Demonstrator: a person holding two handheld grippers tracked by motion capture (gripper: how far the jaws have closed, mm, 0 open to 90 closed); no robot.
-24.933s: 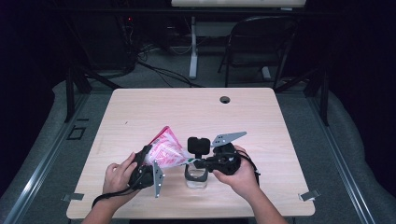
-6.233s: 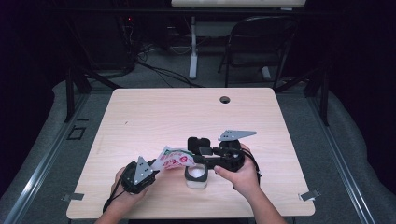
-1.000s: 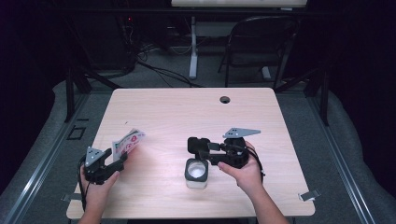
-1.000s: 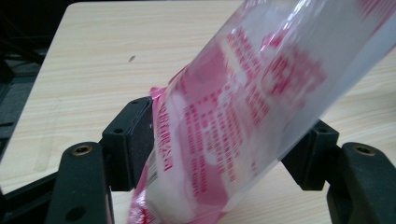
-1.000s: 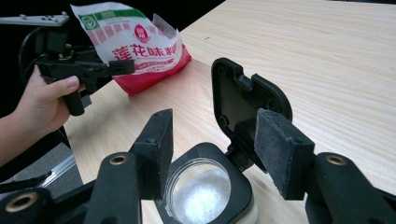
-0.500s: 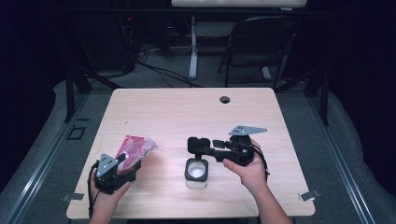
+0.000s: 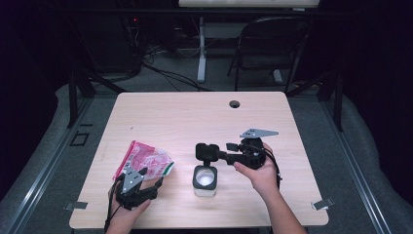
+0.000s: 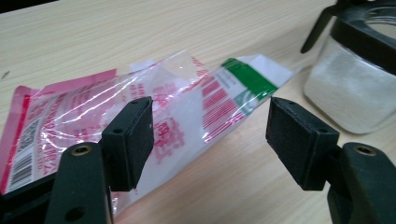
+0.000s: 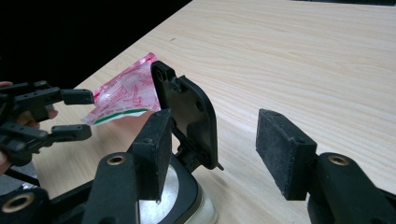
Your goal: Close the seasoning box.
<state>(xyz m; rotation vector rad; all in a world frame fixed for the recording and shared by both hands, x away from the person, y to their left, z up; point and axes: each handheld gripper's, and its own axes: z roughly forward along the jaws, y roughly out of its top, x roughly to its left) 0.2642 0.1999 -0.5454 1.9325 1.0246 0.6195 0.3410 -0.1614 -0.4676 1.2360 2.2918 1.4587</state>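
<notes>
Lying flat, red-printed bag (image 8: pixel 140 107) — barcode, green band

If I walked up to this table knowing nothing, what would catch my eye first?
Probably the crinkly red and clear plastic packet lying flat near the wooden table's left front, with the left gripper open just beside it. Next, the small glass jar at the front middle, its black hinged lid flipped up, with the right gripper open by that lid.
</notes>
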